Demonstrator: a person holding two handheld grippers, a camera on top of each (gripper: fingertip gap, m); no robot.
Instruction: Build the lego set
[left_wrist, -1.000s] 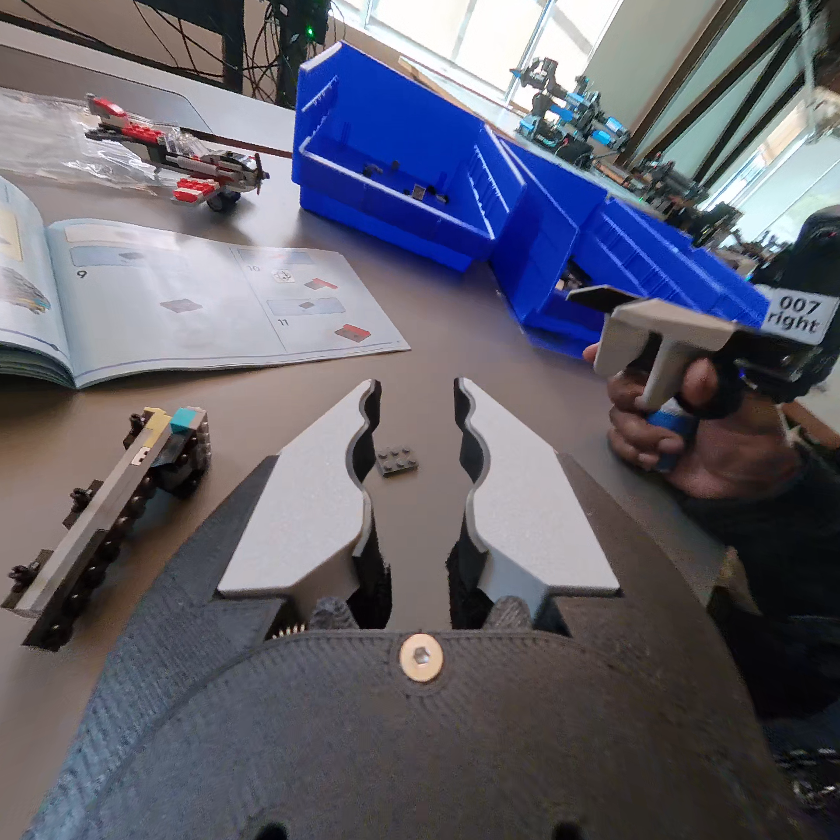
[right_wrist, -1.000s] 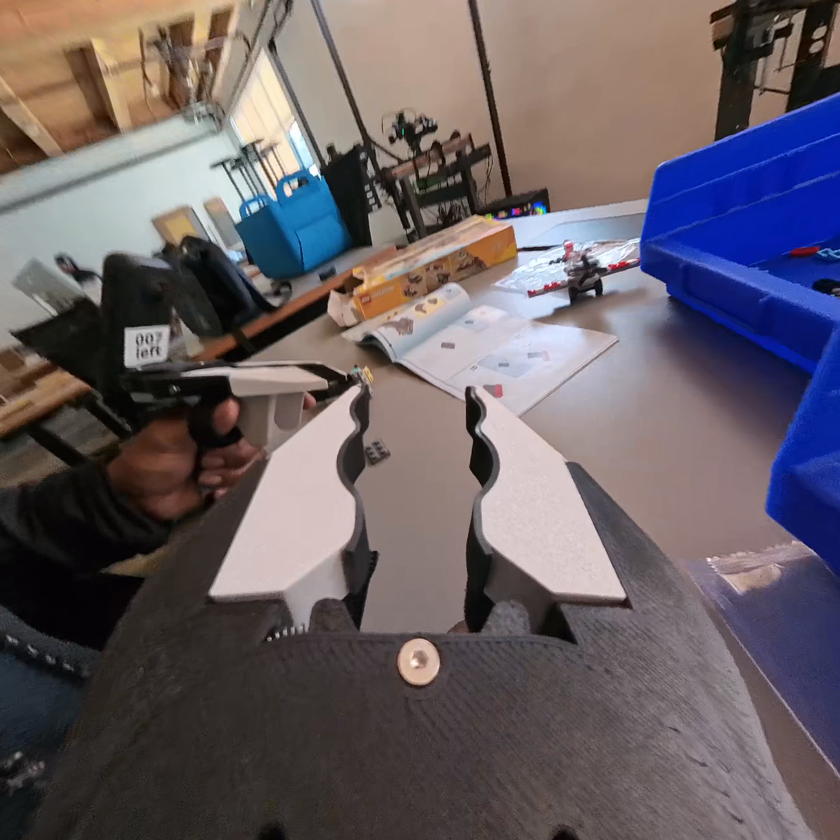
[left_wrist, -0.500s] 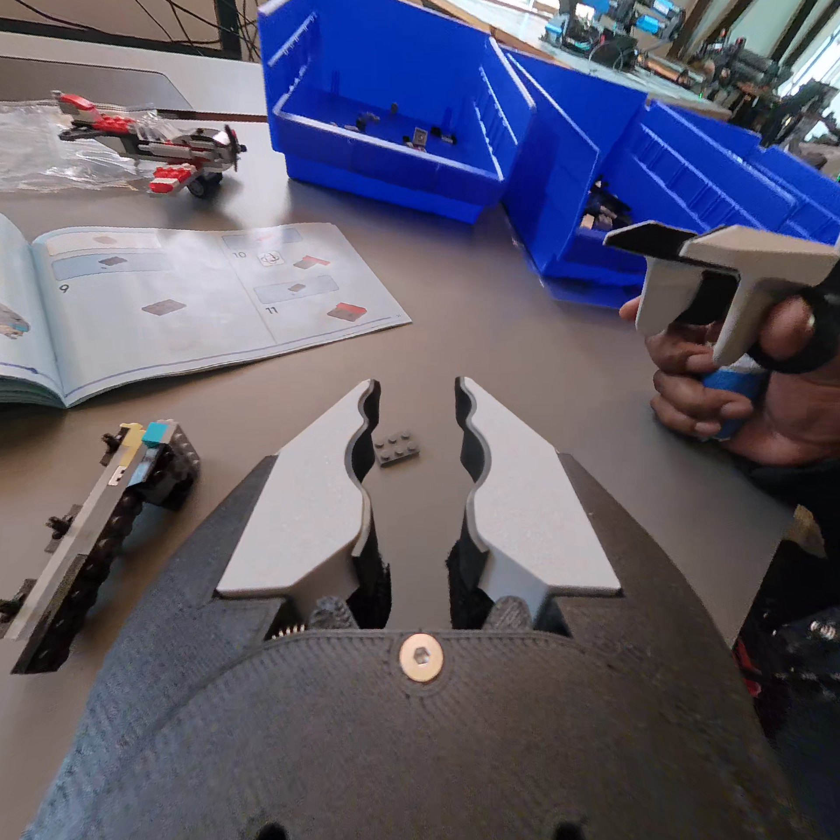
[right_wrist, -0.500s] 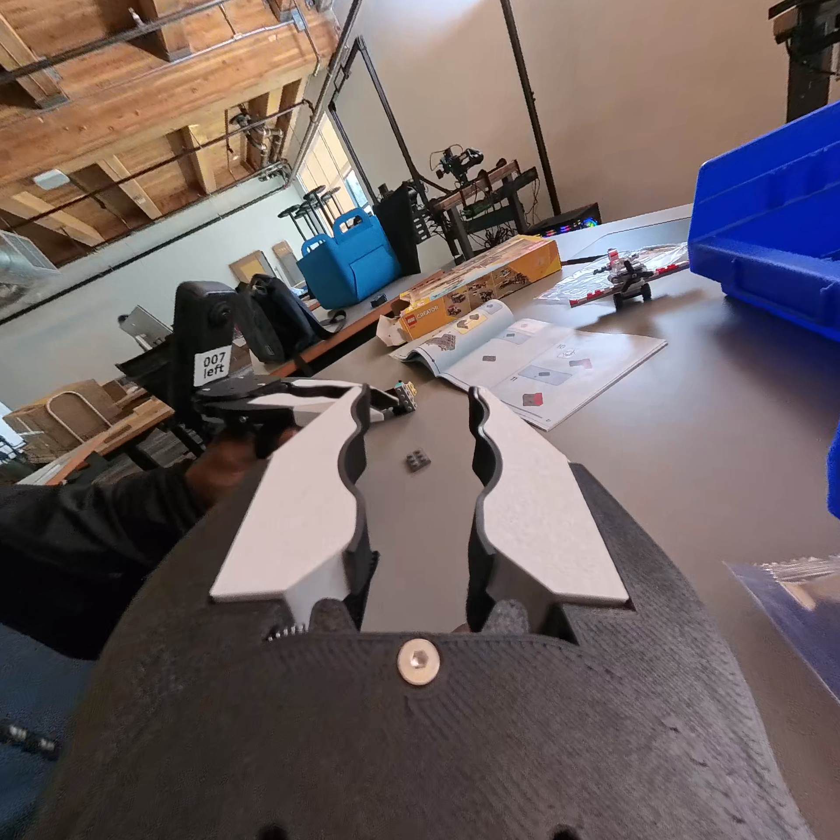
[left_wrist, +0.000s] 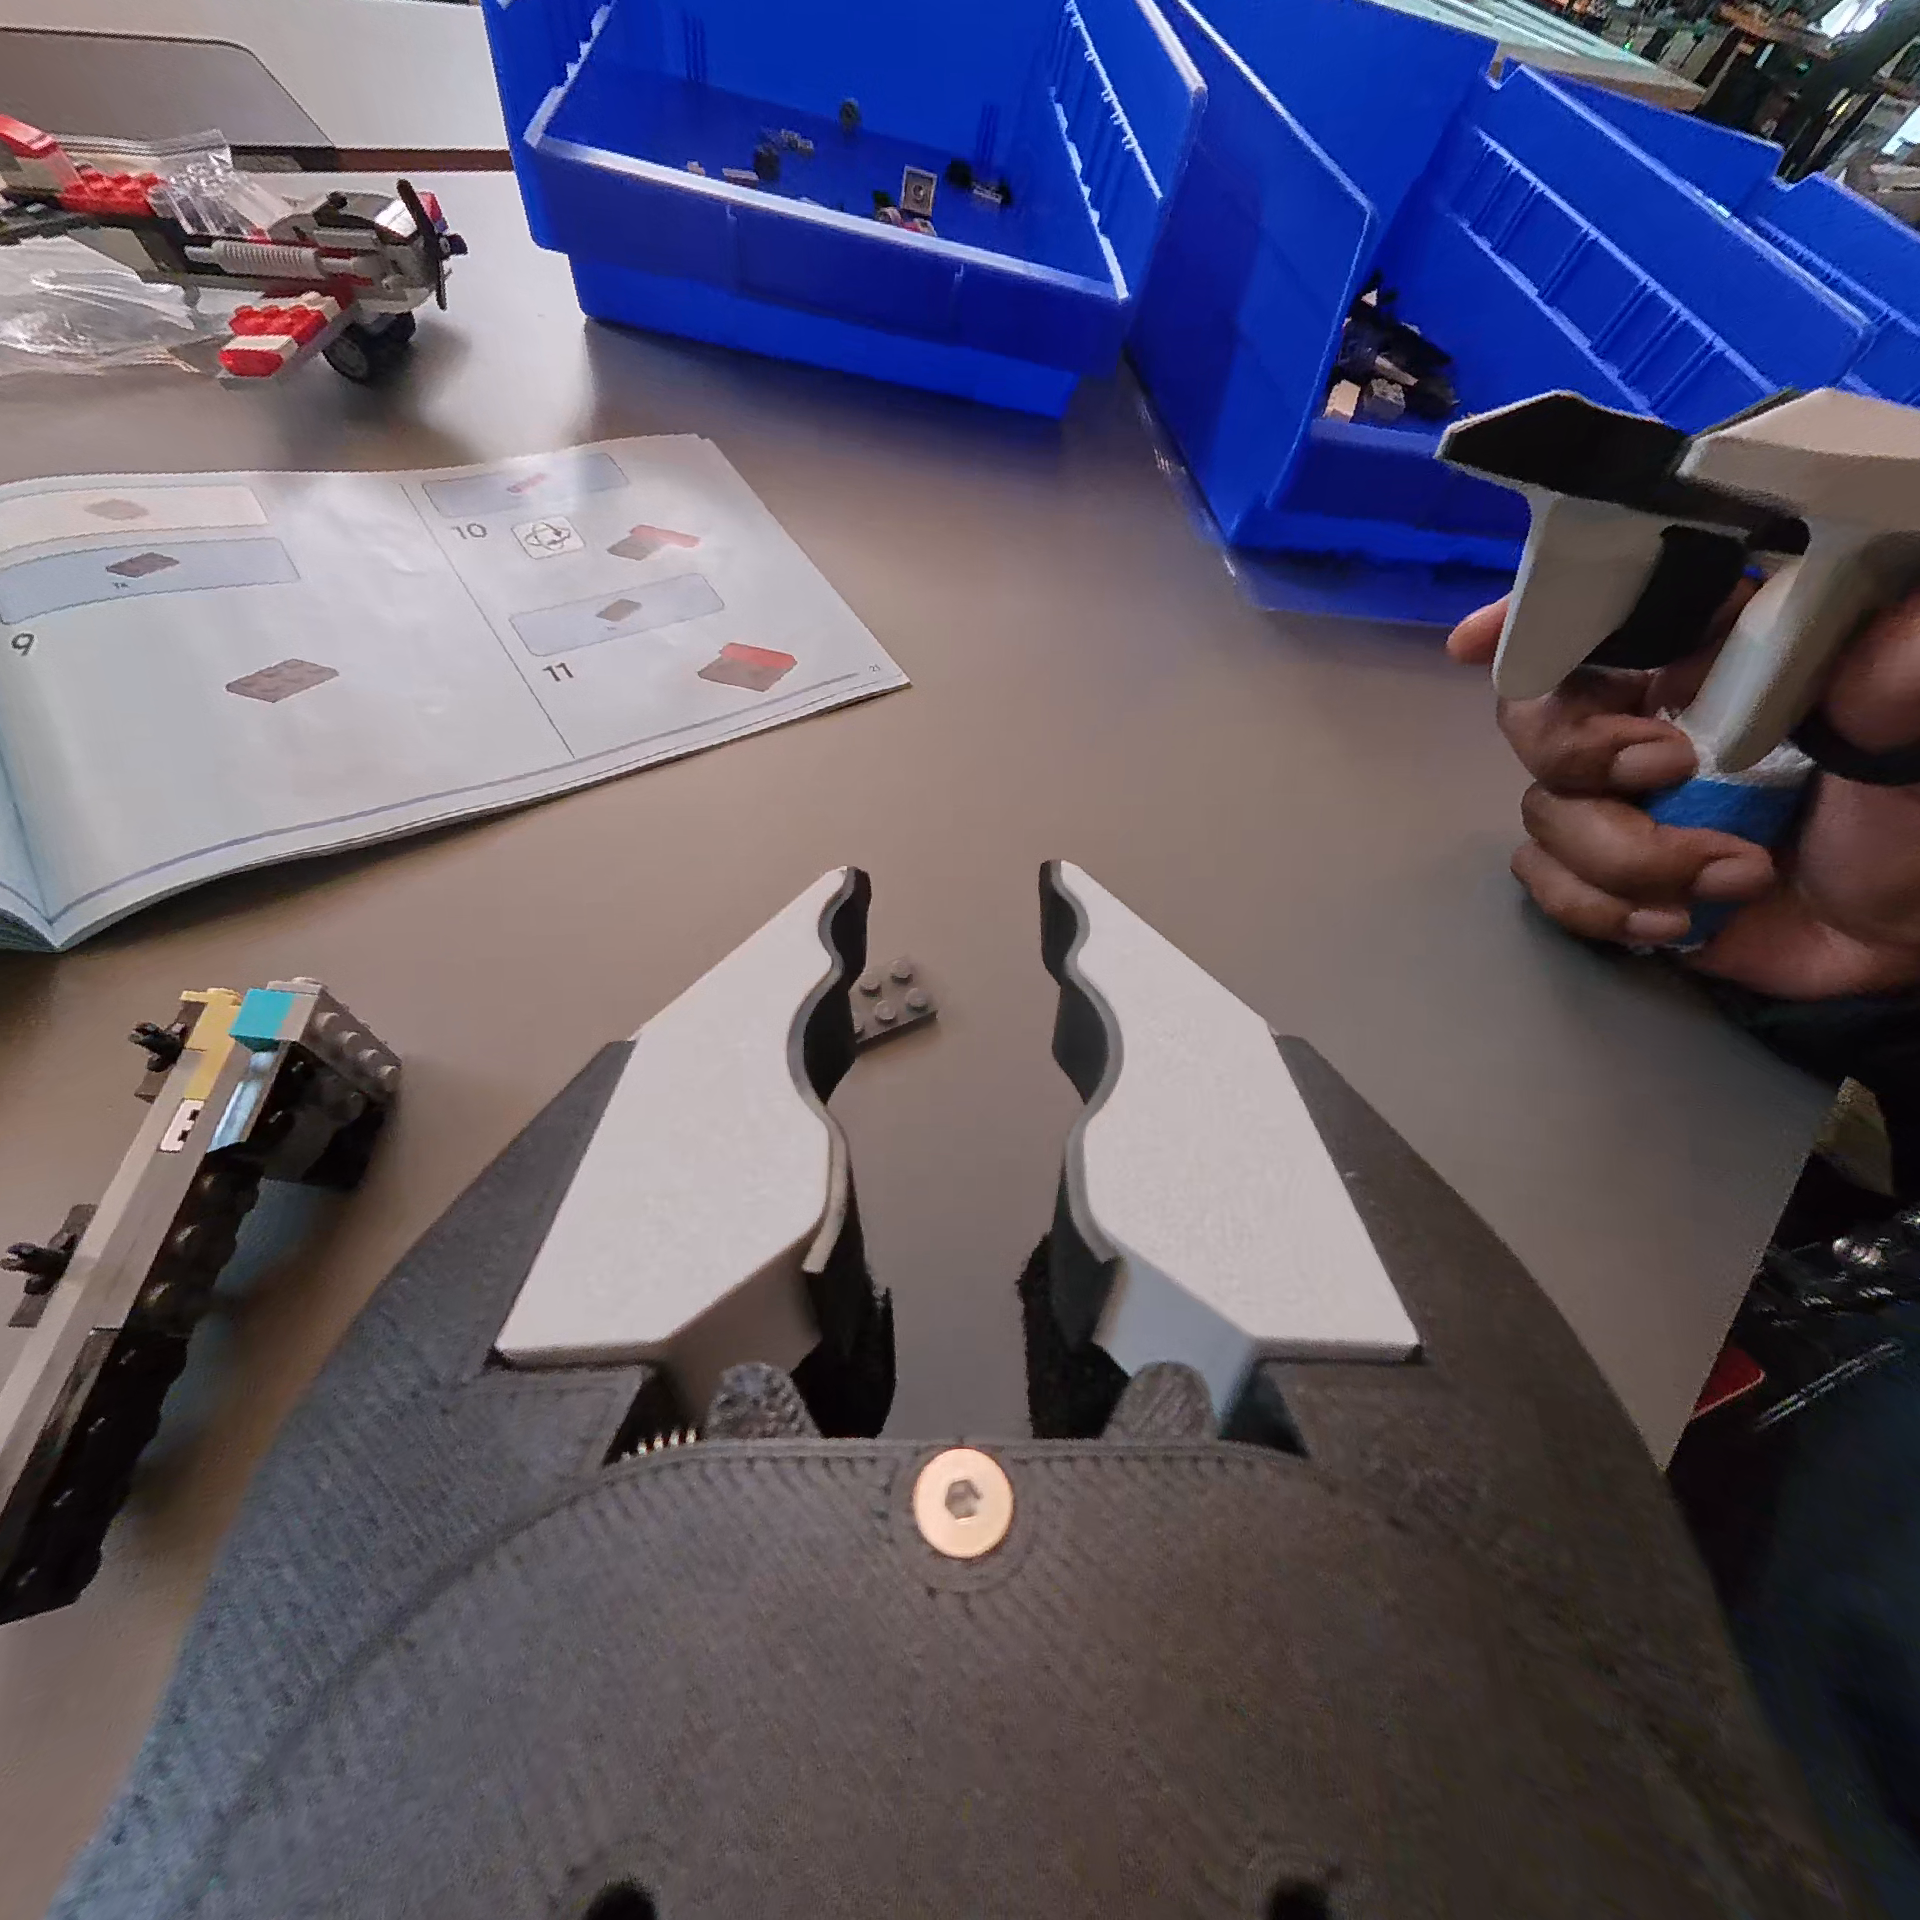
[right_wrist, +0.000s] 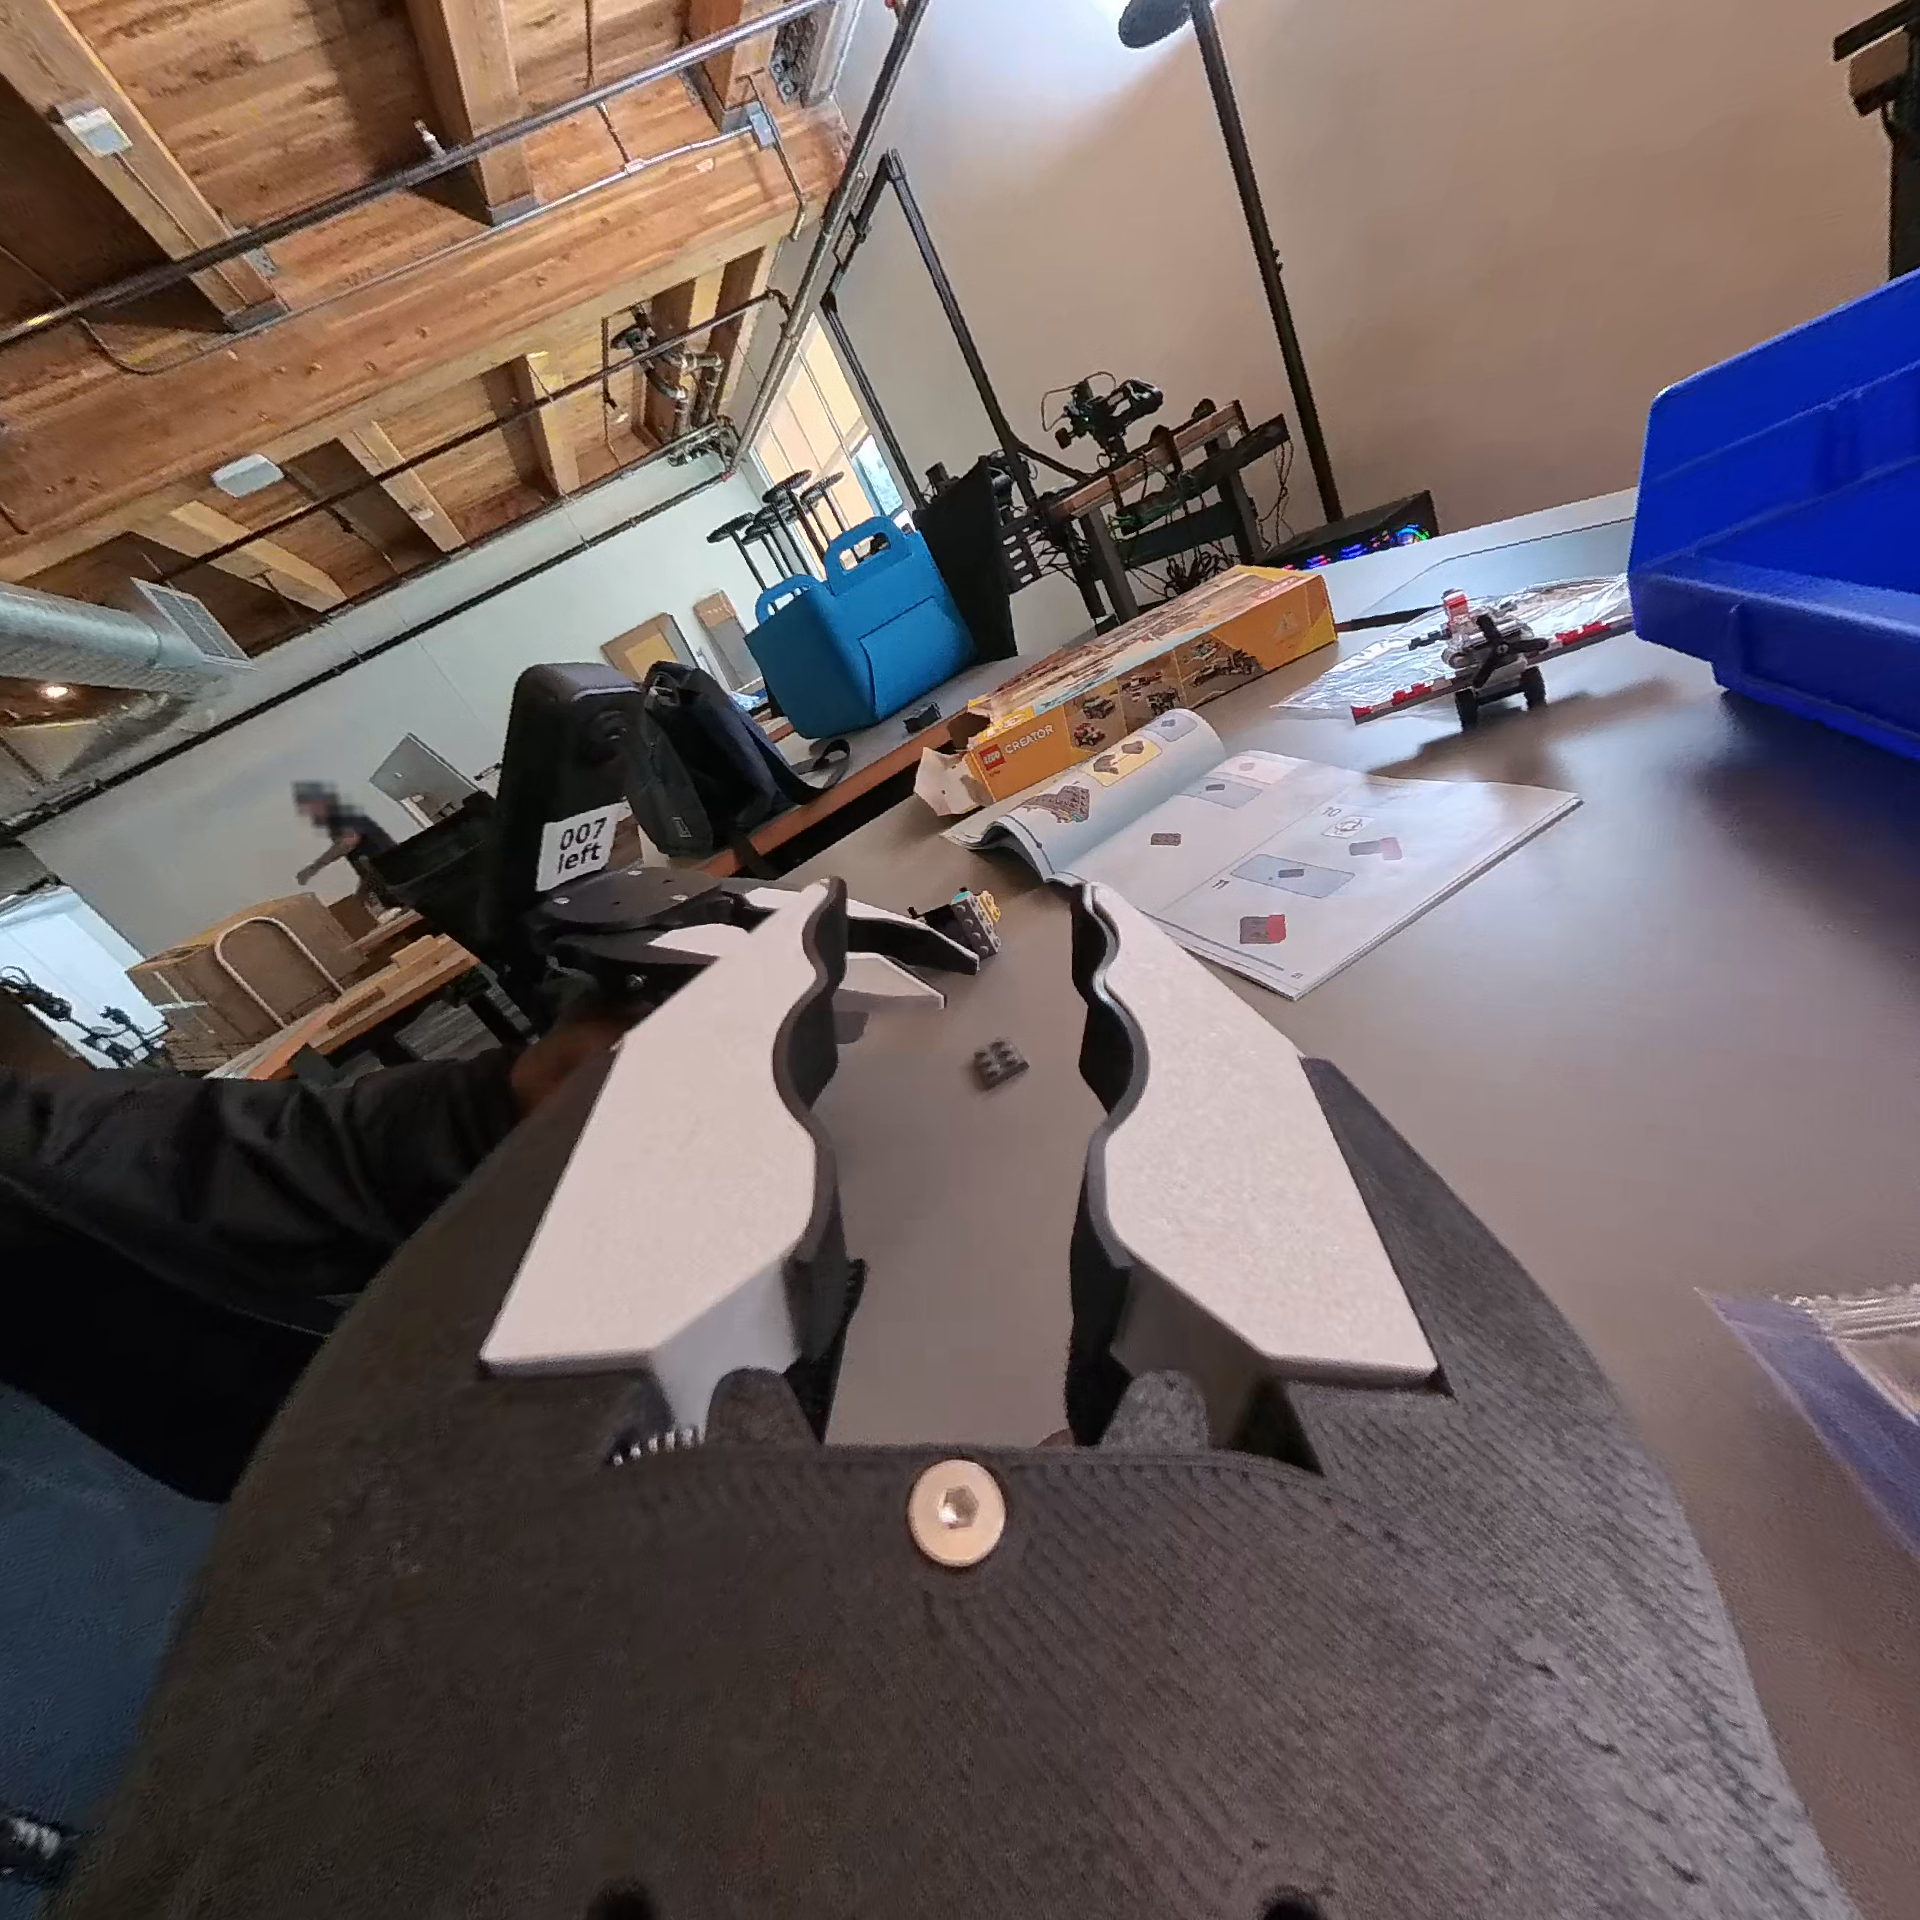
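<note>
A small dark grey lego plate (left_wrist: 896, 1004) lies flat on the grey table between my left gripper's (left_wrist: 948, 881) open, empty fingers, close to the left one. It also shows in the right wrist view (right_wrist: 1000, 1062). A long grey and black lego assembly (left_wrist: 177, 1195) with a teal and a yellow piece lies to the left; its tip shows in the right wrist view (right_wrist: 975, 918). My right gripper (right_wrist: 954, 896) is open and empty, tilted, above the table and apart from the plate. It shows at the right of the left wrist view (left_wrist: 1662, 488).
An open instruction booklet (left_wrist: 343, 644) lies behind the plate. A finished red and grey lego plane (left_wrist: 301, 260) sits on a clear bag at the far left. Several blue bins (left_wrist: 831, 239) with small parts stand at the back. A yellow lego box (right_wrist: 1153, 675) lies farther off. Spacing between my two grippers at the tips: around 12 cm. Between my left fingertips and the small dark grey lego plate (left_wrist: 896, 1004) there is roughly 4 cm. My right wrist view (right_wrist: 991, 1066) looks at it from another angle.
My left gripper has tipped down and moved closer to the small plate, which now sits nearer its left finger. My right gripper has tilted upward and turned toward the plate.
</note>
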